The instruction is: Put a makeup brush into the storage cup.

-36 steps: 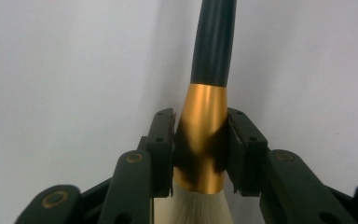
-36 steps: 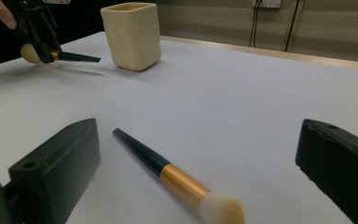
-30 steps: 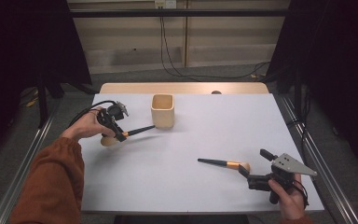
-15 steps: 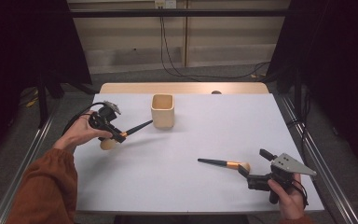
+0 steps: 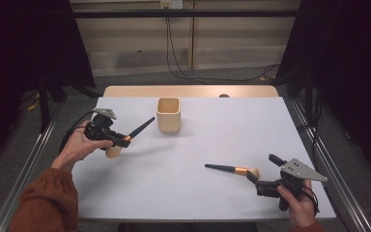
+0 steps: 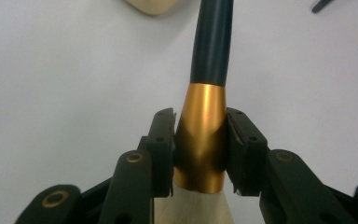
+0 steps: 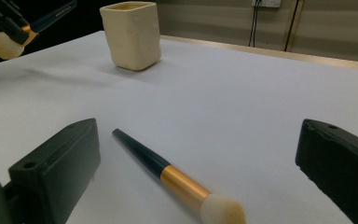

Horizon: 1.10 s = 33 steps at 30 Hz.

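Since a second ago, held brush (image 5: 134, 133) carried toward the table's left edge and raised a little, handle tip now angled up toward the cream cup (image 5: 168, 114). Clamped by left tool (image 5: 121, 140) on the gold ferrule, jaws nearly closed and pads pressing both sides, as seen in the left gripper view (image 6: 200, 140). Bristle head hanging below the jaws, just clear of the white table (image 5: 193, 193); dark handle pointing past the jaws toward the cup, not touching it. Left hand (image 5: 79, 145) wrapped round the tool body, wrist bent inward, orange sleeve (image 5: 46, 203) coming in from the bottom left.

Right tool (image 5: 251, 176) unmoved, low near the front right corner, jaws wide apart and empty. Second brush (image 7: 177, 179) flat on the table between and just ahead of those jaws, bristles nearest them, touching neither pad. Right hand (image 5: 297, 200) gripping from behind, resting at the table edge.
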{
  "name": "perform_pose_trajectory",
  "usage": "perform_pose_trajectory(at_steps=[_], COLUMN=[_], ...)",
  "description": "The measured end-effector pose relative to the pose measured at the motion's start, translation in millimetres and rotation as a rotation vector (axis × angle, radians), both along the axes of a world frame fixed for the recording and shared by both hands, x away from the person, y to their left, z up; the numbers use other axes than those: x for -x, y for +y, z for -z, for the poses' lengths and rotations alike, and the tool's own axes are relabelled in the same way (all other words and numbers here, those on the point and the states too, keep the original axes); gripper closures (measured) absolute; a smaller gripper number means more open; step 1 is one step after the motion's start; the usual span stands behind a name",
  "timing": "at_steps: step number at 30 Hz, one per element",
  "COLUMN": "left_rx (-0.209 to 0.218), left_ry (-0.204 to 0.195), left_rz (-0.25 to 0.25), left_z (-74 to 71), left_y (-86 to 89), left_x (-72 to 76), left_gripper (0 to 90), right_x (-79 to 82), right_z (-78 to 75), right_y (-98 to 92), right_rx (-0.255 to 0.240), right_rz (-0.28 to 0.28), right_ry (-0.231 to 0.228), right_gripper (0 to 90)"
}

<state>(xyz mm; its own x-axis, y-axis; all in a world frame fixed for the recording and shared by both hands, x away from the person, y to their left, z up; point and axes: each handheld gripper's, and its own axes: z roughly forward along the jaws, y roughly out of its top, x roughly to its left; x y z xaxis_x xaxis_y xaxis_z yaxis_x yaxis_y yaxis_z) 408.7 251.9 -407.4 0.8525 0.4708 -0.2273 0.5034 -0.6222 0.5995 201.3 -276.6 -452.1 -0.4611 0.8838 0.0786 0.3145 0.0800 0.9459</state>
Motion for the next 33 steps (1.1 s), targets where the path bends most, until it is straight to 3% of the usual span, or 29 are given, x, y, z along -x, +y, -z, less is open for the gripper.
perform_pose_trajectory(at_steps=[6, 11, 14, 18, 23, 27, 33], left_rx=[0.037, 0.094, 0.103, 0.173, 0.223, 0.264, 0.279], left_ry=[-0.033, -0.052, -0.088, -0.124, -0.156, -0.156, -0.178], left_rz=[-0.051, -0.102, -0.108, -0.112, -0.127, -0.146, -0.117], left_z=[5.1, 7.1, 4.9, -1.7, -3.9, -3.3, -5.7], left_y=[3.0, 4.6, 1.9, -5.2, -13.0, -18.2, -27.8], left_x=[9.9, 17.4, 23.9, 33.9, 43.5, 52.5, 65.4], left_gripper=[65.9, 65.9, 65.9, 65.9, 65.9, 65.9, 65.9], right_x=[0.0, -0.2, -0.4, 0.1, 0.0, 0.6, 0.3], right_z=[-0.2, -0.2, -0.3, -0.9, -1.5, -2.1, -2.7], right_y=[0.3, 0.1, 0.3, 0.6, 1.5, 2.0, 2.9], right_rx=[0.0, -0.001, -0.001, 0.0, -0.005, -0.008, -0.009], right_rz=[0.0, 0.001, 0.001, -0.001, -0.002, 0.002, -0.003], right_ry=[-0.003, -0.005, -0.006, -0.011, -0.014, -0.02, -0.023], right_gripper=[0.0, 0.0, 0.0, 0.0, 0.0, 0.0, 0.0])
